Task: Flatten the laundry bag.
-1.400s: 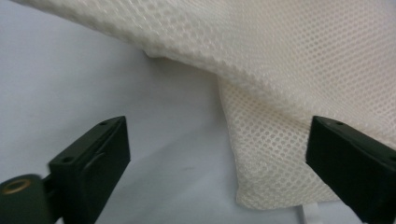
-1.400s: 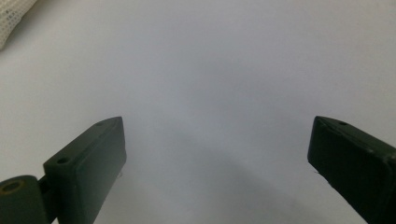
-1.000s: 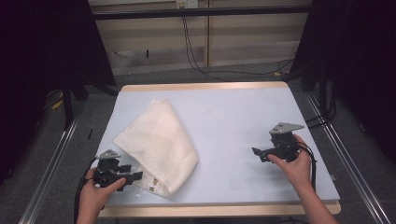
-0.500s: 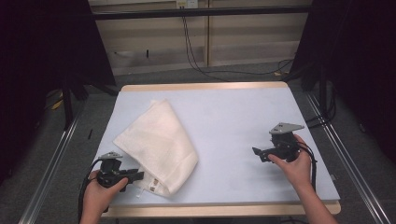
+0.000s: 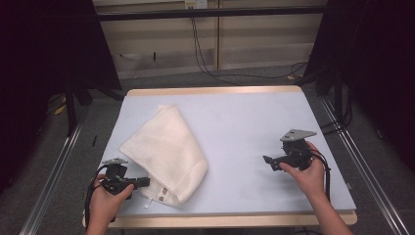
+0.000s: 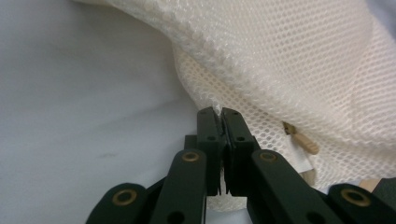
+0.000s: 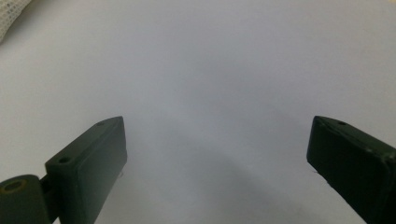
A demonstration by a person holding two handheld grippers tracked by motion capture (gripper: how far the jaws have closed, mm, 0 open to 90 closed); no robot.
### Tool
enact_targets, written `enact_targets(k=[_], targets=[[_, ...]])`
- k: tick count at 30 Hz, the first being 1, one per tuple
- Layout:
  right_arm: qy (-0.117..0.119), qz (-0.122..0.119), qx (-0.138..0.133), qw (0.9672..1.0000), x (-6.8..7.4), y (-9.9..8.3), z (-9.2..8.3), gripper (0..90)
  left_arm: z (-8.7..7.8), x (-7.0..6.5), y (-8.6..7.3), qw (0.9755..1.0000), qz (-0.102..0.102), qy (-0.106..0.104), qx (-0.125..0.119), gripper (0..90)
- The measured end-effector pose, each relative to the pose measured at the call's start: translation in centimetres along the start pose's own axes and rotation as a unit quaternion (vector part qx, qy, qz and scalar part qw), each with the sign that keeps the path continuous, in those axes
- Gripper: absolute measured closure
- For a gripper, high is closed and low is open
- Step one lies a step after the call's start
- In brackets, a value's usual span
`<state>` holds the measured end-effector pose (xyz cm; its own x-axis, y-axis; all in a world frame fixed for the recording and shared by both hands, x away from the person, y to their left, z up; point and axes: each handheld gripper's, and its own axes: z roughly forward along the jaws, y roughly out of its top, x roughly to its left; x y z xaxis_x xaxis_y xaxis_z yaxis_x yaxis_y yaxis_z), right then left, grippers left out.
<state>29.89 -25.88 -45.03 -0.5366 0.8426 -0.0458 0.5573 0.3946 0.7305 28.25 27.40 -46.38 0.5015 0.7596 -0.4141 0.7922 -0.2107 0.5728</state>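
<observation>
The left gripper (image 6: 220, 114) has just clenched on the mesh bag (image 5: 166, 152) edge, ready to lift it; the right gripper (image 7: 217, 149) waits released above the bench (image 5: 244, 127).

This looks like a lab or a test room set up for recording, not a home. A plain table (image 5: 235, 127) with a pale blue-grey top and a light wooden edge stands alone on a grey carpeted floor (image 5: 58, 161). Metal rails (image 5: 49, 176) run along the floor on both sides of it. Black curtains (image 5: 44, 49) hang at left and right, closing the space off. Behind the table is a bare beige panelled wall (image 5: 254, 44) with a socket (image 5: 193, 4) near the top, from which black cables (image 5: 205, 54) trail down and across the floor. A dark bar (image 5: 210, 13) crosses overhead.
</observation>
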Motion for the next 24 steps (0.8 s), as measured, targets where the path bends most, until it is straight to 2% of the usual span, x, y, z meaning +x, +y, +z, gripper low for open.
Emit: enact_targets(k=[10, 14, 15, 17, 24], targets=[[0.010, -0.009, 0.004, 0.9999, 0.5, 0.0, 0.2, 4.4, -0.9, -0.5, 1.4, 0.9992, -0.024, -0.009, -0.032, 87.7], [0.018, -0.013, 0.007, 0.9997, 1.0, 0.1, 0.3, 4.4, -1.2, -0.9, 2.2, 0.9988, -0.021, -0.014, -0.042, 87.7], [0.020, -0.021, 0.003, 0.9996, 1.0, 0.1, 0.4, 4.4, -1.2, -1.0, 2.4, 0.9988, -0.018, -0.015, -0.042, 87.8], [0.023, -0.017, 0.007, 0.9996, 1.3, 0.2, 0.4, 4.4, -1.1, -1.3, 2.8, 0.9986, -0.017, -0.018, -0.046, 87.8], [0.040, -0.026, 0.011, 0.9988, 2.0, 0.3, 0.7, 4.6, -1.2, -2.0, 4.3, 0.9984, -0.005, -0.025, -0.052, 87.8]])
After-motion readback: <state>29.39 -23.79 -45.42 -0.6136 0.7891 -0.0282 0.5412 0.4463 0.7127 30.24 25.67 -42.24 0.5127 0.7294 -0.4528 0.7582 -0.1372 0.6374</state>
